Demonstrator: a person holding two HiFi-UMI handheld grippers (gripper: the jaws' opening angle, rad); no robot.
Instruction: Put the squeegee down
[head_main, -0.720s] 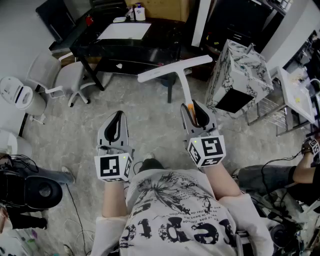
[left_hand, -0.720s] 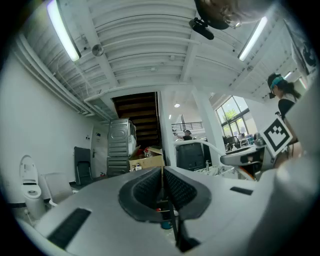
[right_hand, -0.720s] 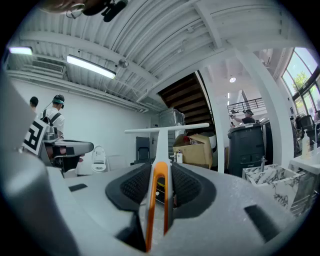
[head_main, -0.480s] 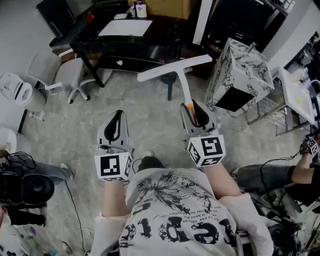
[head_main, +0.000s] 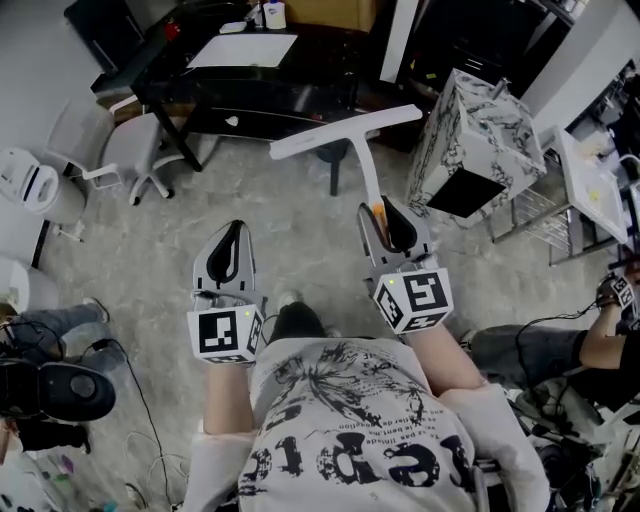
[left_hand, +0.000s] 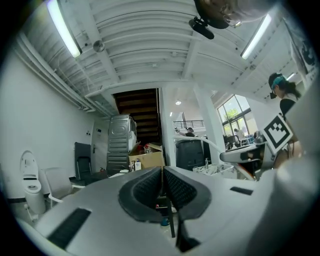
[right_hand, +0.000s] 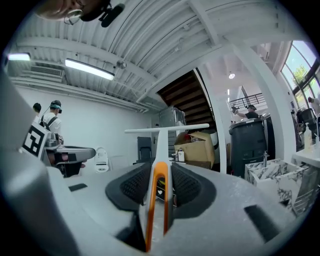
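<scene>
A white squeegee (head_main: 352, 135) with a long crossbar blade and an orange-edged handle (right_hand: 158, 192) sticks out level from my right gripper (head_main: 392, 222), whose jaws are shut on the handle. In the right gripper view the blade (right_hand: 166, 129) stands crosswise beyond the pads. My left gripper (head_main: 230, 247) is held level beside it at the same height, jaws shut with nothing between them (left_hand: 162, 186). Both are held in front of the person's chest, well above the floor.
A black desk (head_main: 250, 75) with a white sheet and bottles stands ahead. A marbled box (head_main: 475, 150) is at the right, white chairs (head_main: 110, 150) at the left. A wire rack (head_main: 565, 215) and a seated person's arm (head_main: 600, 340) are at far right; camera gear (head_main: 50, 390) at lower left.
The view has drifted slightly, so the desk and the squeegee's blade sit a little further up. Both grippers keep their pose and their grip.
</scene>
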